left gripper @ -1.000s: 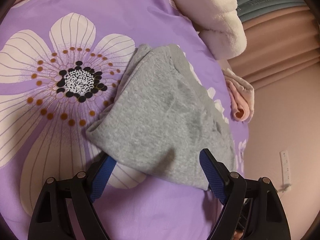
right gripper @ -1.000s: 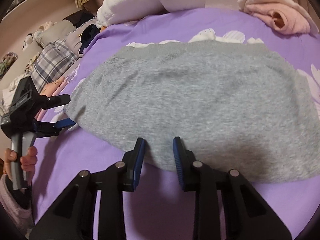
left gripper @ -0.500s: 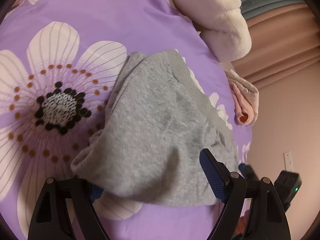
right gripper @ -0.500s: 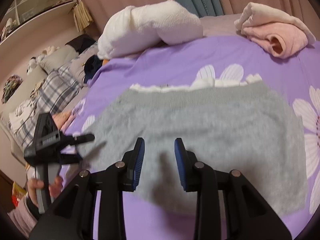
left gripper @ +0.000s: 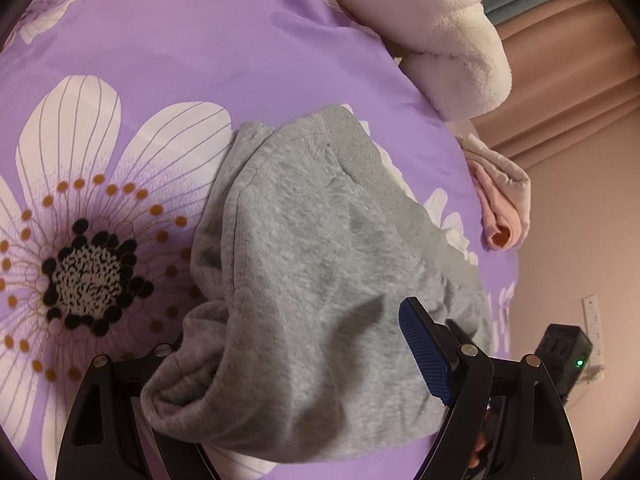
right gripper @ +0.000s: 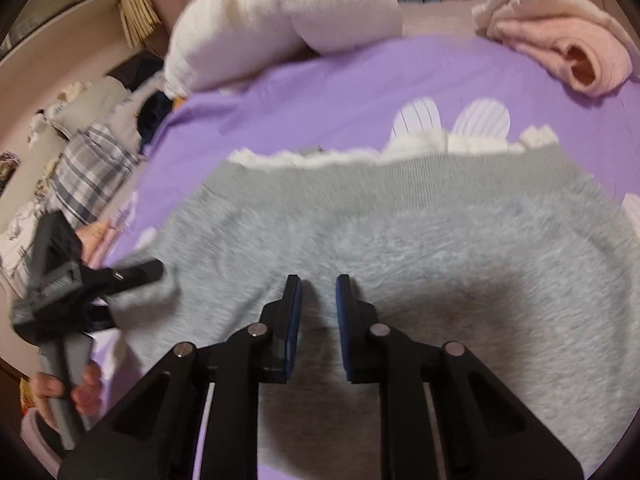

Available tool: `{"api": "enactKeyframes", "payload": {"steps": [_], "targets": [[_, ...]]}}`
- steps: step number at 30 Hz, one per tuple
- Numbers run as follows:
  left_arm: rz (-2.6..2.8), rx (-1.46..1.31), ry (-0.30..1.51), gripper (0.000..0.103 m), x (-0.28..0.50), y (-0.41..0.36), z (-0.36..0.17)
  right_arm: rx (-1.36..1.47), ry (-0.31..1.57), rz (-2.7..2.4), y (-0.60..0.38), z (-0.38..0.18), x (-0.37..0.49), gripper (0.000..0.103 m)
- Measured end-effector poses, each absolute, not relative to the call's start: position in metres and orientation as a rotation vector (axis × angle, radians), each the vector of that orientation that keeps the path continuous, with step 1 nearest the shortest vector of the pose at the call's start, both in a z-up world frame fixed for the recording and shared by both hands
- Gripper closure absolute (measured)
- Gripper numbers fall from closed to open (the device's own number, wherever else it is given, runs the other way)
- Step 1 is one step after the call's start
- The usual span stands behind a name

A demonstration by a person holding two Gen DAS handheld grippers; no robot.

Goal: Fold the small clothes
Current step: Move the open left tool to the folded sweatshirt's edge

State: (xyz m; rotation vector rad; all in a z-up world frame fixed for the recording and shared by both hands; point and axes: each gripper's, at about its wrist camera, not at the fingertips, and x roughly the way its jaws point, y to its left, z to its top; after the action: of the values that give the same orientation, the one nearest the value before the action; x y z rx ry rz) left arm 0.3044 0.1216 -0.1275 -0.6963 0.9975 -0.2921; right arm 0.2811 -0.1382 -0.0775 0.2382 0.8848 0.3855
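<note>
A grey fleece garment [left gripper: 320, 260] lies on the purple flowered bedspread [left gripper: 180, 60]. My left gripper [left gripper: 292, 332] is open wide around its bunched near corner. That corner drapes over and hides the left finger, and the blue right pad [left gripper: 424, 352] stands clear above the cloth. In the right wrist view the left gripper [right gripper: 132, 280] straddles the garment's [right gripper: 440, 248] left corner. My right gripper [right gripper: 318, 284] hovers over the garment's near middle. Its jaws are closing, with a narrow gap where grey cloth shows, and I see no pinch.
A white fluffy blanket [right gripper: 280, 20] lies at the back of the bed, and a folded pink garment [right gripper: 568, 48] at the back right. White ruffled cloth [right gripper: 420, 148] peeks from behind the grey waistband. Plaid clothes [right gripper: 88, 164] are heaped beyond the bed's left edge. A hand [right gripper: 68, 392] holds the left gripper.
The garment's corner has bunched up over my left gripper's left finger. My right gripper has moved forward over the garment and its jaws have narrowed.
</note>
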Motion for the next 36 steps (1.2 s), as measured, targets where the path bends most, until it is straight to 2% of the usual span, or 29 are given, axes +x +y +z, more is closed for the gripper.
{"api": "enactKeyframes", "payload": {"steps": [8, 10, 14, 18, 22, 32, 36], "targets": [[-0.271, -0.693, 0.988, 0.019, 0.305, 0.118, -0.128, 0.247, 0.889, 0.391, -0.142, -0.071, 0.282, 0.089], [-0.27, -0.696, 0.99, 0.019, 0.306, 0.118, -0.128, 0.24, 0.864, 0.406, -0.141, -0.062, 0.276, 0.082], [-0.267, -0.705, 0.996, 0.019, 0.306, 0.12, -0.128, 0.231, 0.831, 0.459, -0.134, -0.053, 0.265, 0.082], [-0.266, -0.714, 1.003, 0.019, 0.305, 0.122, -0.128, 0.157, 0.902, 0.466, -0.121, -0.067, 0.255, 0.083], [-0.268, -0.726, 1.005, 0.019, 0.302, 0.128, -0.129, 0.115, 0.864, 0.463, -0.121, -0.071, 0.232, 0.082], [-0.253, -0.735, 1.006, 0.019, 0.296, 0.131, -0.127, 0.134, 0.917, 0.476, -0.135, -0.075, 0.209, 0.085], [-0.25, -0.727, 1.01, 0.019, 0.295, 0.13, -0.124, 0.147, 0.891, 0.494, -0.134, -0.062, 0.206, 0.08]]}}
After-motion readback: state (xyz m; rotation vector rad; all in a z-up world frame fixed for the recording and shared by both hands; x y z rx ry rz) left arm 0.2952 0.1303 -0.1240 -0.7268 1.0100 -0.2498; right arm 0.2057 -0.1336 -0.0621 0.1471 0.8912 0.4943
